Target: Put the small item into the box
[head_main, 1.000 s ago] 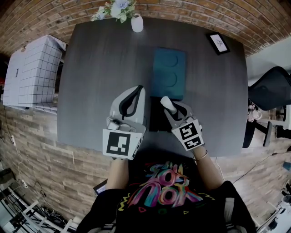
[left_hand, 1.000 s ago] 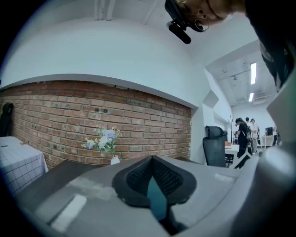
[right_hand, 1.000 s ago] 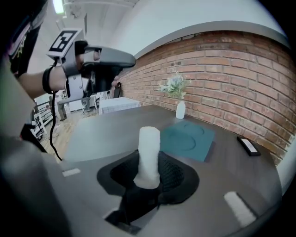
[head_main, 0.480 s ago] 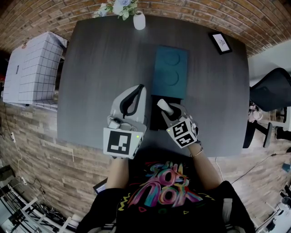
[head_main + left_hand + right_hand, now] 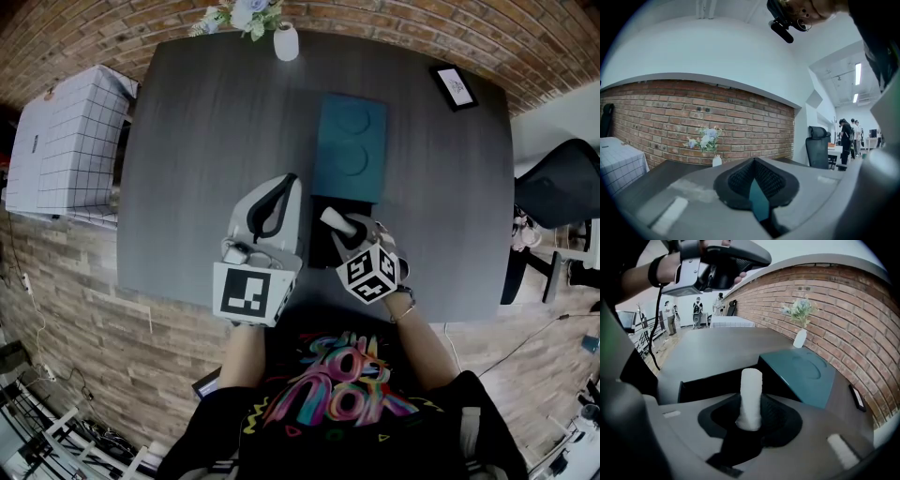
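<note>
The small item, a white cylinder (image 5: 751, 397), stands upright between the jaws of my right gripper (image 5: 750, 411), which is shut on it. In the head view the cylinder (image 5: 330, 216) and right gripper (image 5: 343, 225) hover over the open dark box (image 5: 322, 246) near the table's front edge. The box's dark wall (image 5: 712, 380) lies just beyond the cylinder. A teal lid (image 5: 350, 148) lies flat right behind the box. My left gripper (image 5: 284, 183) is left of the box, its jaws shut with nothing held; a sliver of teal shows past the left gripper's pads (image 5: 740, 180).
At the table's far edge stand a white vase with flowers (image 5: 284, 42) and a small picture frame (image 5: 455, 88). A white checked block (image 5: 70, 145) sits beside the dark table (image 5: 206, 131) on the left. A black office chair (image 5: 562, 183) is at the right.
My right gripper has shifted a little left and turned, carrying the white cylinder further over the dark box. The left gripper has stayed put.
</note>
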`<state>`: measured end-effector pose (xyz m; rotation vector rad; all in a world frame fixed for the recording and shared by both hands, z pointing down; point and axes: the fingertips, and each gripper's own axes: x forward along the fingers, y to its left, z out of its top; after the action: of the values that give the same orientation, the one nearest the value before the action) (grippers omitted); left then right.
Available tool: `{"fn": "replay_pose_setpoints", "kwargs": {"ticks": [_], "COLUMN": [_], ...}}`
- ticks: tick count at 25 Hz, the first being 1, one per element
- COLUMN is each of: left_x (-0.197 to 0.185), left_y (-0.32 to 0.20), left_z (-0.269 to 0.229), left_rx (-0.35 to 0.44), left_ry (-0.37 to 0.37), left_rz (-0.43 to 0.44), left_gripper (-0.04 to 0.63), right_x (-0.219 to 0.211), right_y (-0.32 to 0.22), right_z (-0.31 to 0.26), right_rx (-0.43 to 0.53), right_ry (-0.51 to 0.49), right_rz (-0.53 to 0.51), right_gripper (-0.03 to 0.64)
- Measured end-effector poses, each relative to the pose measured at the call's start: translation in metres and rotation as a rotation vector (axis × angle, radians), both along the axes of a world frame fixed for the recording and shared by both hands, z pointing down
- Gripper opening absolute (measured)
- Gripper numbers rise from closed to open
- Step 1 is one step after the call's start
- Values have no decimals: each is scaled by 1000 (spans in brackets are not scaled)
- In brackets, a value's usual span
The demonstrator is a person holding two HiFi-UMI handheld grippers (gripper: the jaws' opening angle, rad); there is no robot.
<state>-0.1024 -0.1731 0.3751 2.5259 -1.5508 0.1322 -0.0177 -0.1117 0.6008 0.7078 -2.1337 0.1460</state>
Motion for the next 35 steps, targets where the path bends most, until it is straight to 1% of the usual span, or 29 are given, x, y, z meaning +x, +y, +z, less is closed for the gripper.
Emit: {"fn": "replay_pose_setpoints", "kwargs": {"ticks": [8,14,35], "left_x": [-2,-4,0], "left_y": [0,1,1], "left_z": [2,1,-1], "left_rx": [0,3,7], "left_ry": [3,2,1], "left_rz": [-6,-13,-1], "left_gripper": [2,0,0], "right_x": [0,1,0], "right_y": [0,-1,-1], "right_z": [1,0,-2], "right_rx": [-14,-23,-40], "right_ry": [-1,-22,-51], "right_rz": [2,17,25], "right_gripper": [138,141,141]}}
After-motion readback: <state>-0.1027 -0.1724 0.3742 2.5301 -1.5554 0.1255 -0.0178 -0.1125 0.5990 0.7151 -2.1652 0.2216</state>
